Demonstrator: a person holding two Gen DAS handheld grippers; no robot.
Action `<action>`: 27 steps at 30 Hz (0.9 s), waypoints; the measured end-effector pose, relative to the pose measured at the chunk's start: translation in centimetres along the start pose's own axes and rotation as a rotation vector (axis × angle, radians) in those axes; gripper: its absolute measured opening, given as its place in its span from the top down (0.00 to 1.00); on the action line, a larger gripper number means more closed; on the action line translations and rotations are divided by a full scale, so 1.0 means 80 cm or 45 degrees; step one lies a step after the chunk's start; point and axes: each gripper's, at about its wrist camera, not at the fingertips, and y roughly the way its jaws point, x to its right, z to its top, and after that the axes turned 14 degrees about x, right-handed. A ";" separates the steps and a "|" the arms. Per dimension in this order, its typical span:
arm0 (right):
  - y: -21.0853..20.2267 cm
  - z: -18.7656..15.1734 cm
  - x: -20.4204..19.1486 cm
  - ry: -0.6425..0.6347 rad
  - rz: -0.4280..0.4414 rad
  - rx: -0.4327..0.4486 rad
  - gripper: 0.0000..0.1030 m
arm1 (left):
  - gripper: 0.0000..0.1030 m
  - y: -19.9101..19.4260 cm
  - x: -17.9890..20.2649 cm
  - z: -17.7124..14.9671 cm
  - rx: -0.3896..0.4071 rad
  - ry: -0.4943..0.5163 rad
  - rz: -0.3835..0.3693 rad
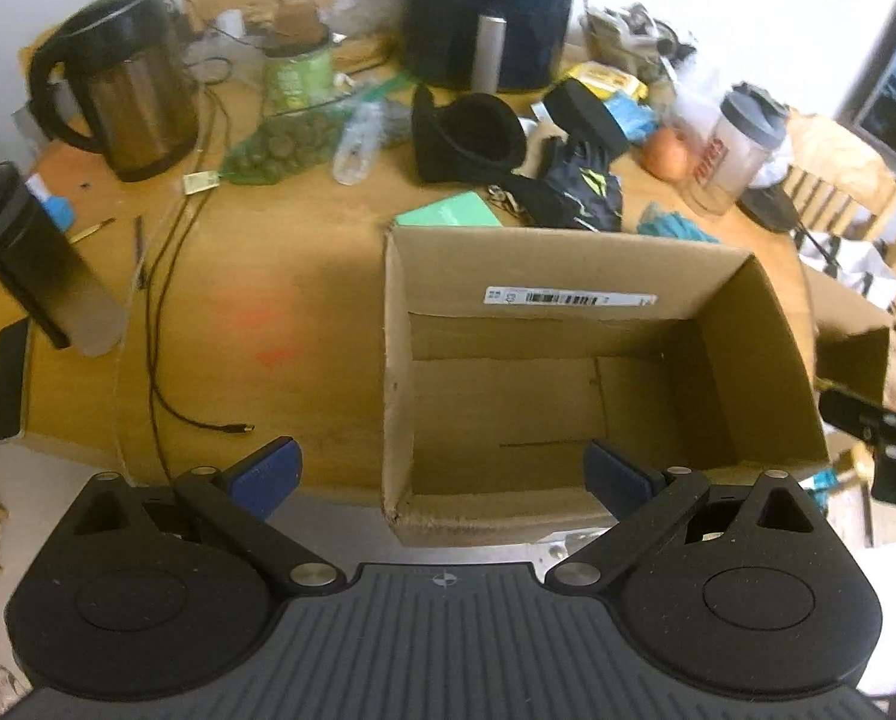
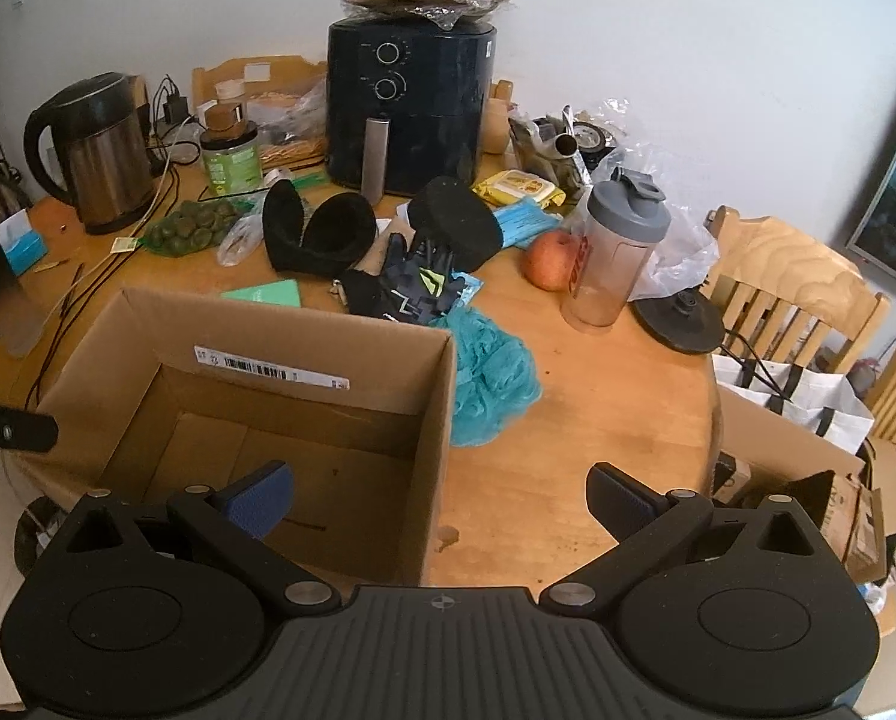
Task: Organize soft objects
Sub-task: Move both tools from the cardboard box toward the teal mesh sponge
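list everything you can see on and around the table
cardboard box: 1, brown, open and empty, near table edge
teal mesh sponge: 1, teal, against the box's right wall
gloves: black with green marks, behind the box; number unclear
black fabric pieces: 2, black, in front of the air fryer
air fryer: 1, dark blue, back centre
kettle: 1, steel and black, back left
shaker bottle: 1, clear with grey lid, right
apple: 1, red, beside the shaker
wipes pack: 1, yellow, behind the apple
table: 1, wooden, round
chair: 1, wooden, right
left gripper: open, over the box
right gripper: open, over the box's right wall
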 end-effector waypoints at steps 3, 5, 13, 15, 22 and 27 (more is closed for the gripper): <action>0.009 0.005 -0.007 0.034 -0.020 -0.041 0.00 | 0.01 0.011 -0.004 0.003 -0.034 0.042 -0.038; 0.015 0.007 -0.011 0.056 -0.030 -0.075 0.00 | 0.01 0.015 -0.007 0.007 -0.049 0.063 -0.063; 0.026 0.025 -0.010 0.180 -0.114 -0.158 0.00 | 0.01 0.028 -0.026 0.029 -0.042 0.089 -0.152; 0.024 0.030 -0.004 0.200 -0.115 -0.159 0.00 | 0.01 0.033 -0.029 0.035 -0.048 0.097 -0.151; 0.039 0.049 0.014 0.171 -0.102 -0.176 0.00 | 0.01 0.046 -0.031 0.057 -0.031 0.095 -0.168; 0.056 0.060 0.036 0.155 -0.056 -0.164 0.00 | 0.01 0.056 -0.026 0.070 -0.025 0.077 -0.141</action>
